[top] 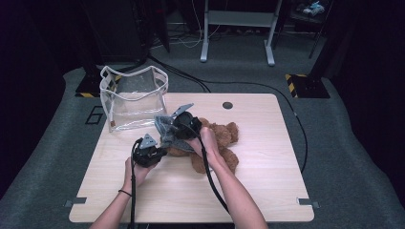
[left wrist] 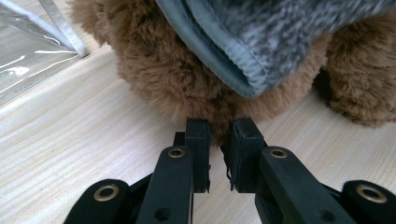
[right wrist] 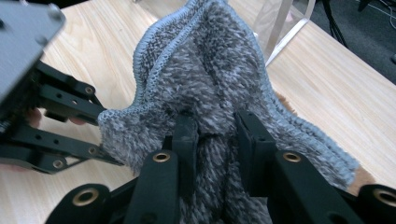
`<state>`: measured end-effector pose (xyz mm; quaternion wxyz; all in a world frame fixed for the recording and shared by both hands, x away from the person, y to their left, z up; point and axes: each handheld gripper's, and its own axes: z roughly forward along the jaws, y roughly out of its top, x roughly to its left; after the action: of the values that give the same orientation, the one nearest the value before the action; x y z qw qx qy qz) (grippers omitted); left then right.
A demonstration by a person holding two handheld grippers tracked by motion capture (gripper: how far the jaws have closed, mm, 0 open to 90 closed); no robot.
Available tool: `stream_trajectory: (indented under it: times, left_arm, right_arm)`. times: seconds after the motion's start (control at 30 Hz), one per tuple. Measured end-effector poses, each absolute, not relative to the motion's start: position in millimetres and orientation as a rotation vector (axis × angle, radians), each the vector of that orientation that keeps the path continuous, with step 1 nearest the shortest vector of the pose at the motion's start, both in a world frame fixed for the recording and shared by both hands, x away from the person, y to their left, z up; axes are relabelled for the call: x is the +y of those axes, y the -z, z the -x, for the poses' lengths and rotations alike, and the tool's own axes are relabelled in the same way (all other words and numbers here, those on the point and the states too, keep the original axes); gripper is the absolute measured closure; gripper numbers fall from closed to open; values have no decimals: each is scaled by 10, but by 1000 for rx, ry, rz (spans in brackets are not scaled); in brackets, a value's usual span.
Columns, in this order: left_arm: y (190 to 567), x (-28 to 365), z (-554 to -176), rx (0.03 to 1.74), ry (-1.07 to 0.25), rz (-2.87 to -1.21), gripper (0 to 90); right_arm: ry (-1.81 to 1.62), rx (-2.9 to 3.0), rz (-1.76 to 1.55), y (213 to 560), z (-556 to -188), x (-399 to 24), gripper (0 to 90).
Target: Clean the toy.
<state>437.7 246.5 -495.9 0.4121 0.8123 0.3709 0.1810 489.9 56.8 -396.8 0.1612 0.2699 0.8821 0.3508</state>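
A brown teddy bear [top: 224,136] lies near the middle of the wooden table [top: 258,191]. A grey fuzzy knitted cloth [top: 165,129] with a stitched hem is draped over the bear's left end. My left gripper [top: 161,152] is at the bear's near-left side. In the left gripper view its jaws [left wrist: 219,135] are nearly together, pinching a tuft of the bear's fur [left wrist: 154,70] under the cloth's hem [left wrist: 261,32]. My right gripper [top: 173,134] comes in from above the bear. Its jaws [right wrist: 217,130] are shut on a bunched fold of the grey cloth [right wrist: 210,79], close to the left gripper [right wrist: 60,116].
A clear plastic bag [top: 133,98] with white trim stands open at the table's back left, just behind the cloth. A round cable hole [top: 227,105] sits near the back edge. Black cables trail from both grippers toward the near edge.
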Motion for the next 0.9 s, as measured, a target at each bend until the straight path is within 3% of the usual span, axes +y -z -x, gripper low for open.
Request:
stream_trajectory:
  times: [0.37, 0.9]
  left_arm:
    - [4946, 2477, -4356, 951, -453, -2035, 827]
    - [4948, 2476, -4357, 950, -454, -2034, 826]
  right_arm:
    - [-927, 2494, -804, 4013, -4855, 416, 732]
    - [-871, 2445, -888, 4067, -4866, -185, 731]
